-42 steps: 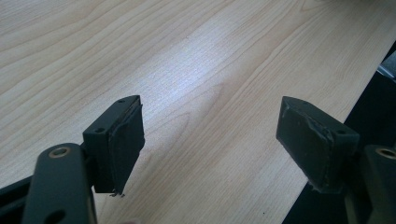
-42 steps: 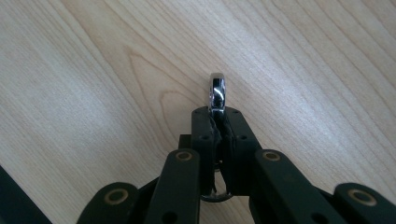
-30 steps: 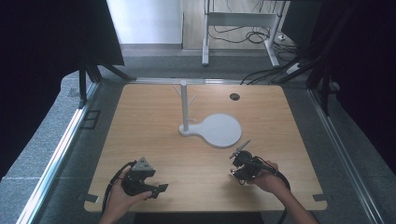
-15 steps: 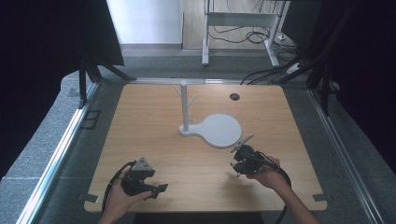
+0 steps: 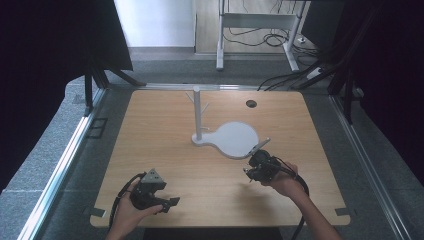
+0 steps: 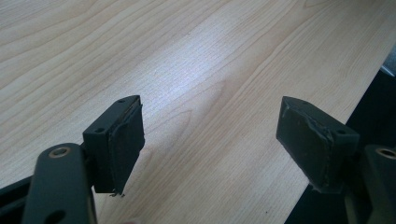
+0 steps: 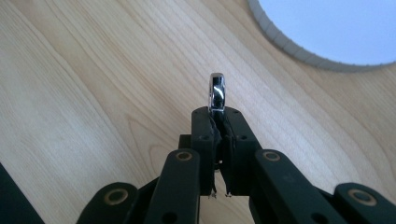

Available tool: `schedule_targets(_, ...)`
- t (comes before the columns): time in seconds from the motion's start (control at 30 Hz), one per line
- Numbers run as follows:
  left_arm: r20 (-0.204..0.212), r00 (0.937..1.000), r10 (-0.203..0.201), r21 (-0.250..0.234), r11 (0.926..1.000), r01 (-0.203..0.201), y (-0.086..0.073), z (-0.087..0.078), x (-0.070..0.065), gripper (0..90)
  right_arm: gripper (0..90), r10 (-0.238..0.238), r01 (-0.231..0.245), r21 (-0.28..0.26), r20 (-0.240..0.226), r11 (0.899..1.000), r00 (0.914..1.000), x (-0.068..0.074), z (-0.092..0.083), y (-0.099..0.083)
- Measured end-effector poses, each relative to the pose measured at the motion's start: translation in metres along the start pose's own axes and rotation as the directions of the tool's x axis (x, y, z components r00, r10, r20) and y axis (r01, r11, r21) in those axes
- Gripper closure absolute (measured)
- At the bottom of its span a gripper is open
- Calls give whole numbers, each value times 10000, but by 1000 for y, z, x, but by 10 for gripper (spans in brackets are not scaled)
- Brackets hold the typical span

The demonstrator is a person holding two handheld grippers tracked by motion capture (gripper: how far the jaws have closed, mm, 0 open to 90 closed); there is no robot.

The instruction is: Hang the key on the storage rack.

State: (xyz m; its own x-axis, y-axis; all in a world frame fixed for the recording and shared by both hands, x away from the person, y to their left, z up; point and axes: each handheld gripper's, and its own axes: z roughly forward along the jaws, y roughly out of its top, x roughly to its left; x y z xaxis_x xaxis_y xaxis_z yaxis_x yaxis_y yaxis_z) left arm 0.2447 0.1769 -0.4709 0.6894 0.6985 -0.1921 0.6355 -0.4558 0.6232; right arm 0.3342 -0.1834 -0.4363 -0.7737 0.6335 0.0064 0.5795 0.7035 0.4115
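Observation:
My right gripper is shut on a small shiny metal ring, which stands up edge-on from between its fingertips. It hovers just off the near edge of the round white base of a white stand with a slim branched post at the table's middle. The rim of that base shows in the right gripper view's upper right. My left gripper is near the table's front edge at the left, held low over bare wood. It is open with nothing between its pads.
The wooden table has a dark round hole at the back right. Its front edge runs close to the left gripper. Metal rails flank the table, and a white desk frame with cables stands behind.
The right gripper, with the ring in it, has moved a little forward toward the white base. The left gripper has stayed in place.

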Motion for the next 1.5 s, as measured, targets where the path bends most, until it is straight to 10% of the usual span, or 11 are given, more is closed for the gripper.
schedule_targets(1.5, 48, 10000, 3, 127, 9999, -4, 0, 3, 0, 239, 846, 41, -26, -788, 190, 9969, 9998, -16, -3, 56)
